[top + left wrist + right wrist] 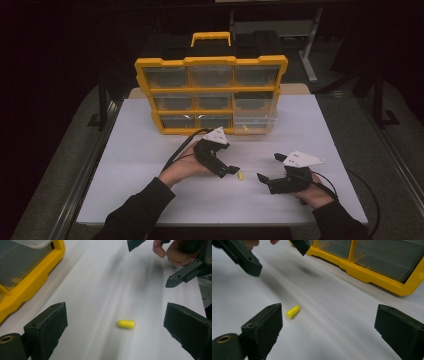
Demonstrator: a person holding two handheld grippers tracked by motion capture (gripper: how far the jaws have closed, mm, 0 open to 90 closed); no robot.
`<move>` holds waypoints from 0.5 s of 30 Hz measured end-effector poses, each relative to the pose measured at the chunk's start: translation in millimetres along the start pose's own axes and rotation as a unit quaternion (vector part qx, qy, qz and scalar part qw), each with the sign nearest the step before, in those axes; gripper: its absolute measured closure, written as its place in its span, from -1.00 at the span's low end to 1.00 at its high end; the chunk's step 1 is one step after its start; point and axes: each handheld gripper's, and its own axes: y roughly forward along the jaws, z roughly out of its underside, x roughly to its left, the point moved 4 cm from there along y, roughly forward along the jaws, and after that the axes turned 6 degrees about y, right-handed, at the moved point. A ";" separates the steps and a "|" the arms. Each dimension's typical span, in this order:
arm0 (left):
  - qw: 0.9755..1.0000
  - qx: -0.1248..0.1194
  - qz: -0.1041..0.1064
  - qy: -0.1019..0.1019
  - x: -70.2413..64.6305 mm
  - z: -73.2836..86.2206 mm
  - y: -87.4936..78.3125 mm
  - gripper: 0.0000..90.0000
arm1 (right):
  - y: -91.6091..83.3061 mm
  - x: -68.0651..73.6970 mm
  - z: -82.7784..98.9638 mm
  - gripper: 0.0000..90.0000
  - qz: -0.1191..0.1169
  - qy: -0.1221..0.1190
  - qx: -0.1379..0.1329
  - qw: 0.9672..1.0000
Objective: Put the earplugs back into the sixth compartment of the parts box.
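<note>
The plug (240, 176), a small yellow bullet-shaped piece, lies on its side on the white table (150, 190), in front of the organizer (210, 95) and well clear of it. It rests between the two grippers: just off the tip of the left gripper (231, 170), with the right gripper (270, 172) a little farther off on its other side. Both sets of jaws stand spread wide, holding nothing; in the left gripper view the plug (126, 324) sits in the open gap ahead of the pads, touching neither.

It looks like foam, so likely very light and soft, giving under a pinch and springing back. Being round and loose on a smooth top, it could roll or skid away from a nudging pad. The sensible hold is across the middle of its barrel, jaws squarely on either side, closing gently.

At the organizer's lower right, one clear drawer (256, 117) stands pulled out, with something small and yellow below it; what that is cannot be made out. The drawers' contents are too dim to read, and the room beyond the organizer is dark
</note>
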 end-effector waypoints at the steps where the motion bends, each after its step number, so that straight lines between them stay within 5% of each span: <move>1: 1.000 0.003 0.001 0.002 -0.9 0.9 1.8 -0.90 | 0.1 0.0 0.0 -0.84 0.000 0.000 0.000 1.000; 15: 0.999 0.025 0.018 0.013 -11.1 13.5 30.3 -0.64 | 0.5 0.5 0.4 -0.84 -0.003 -0.002 0.002 1.000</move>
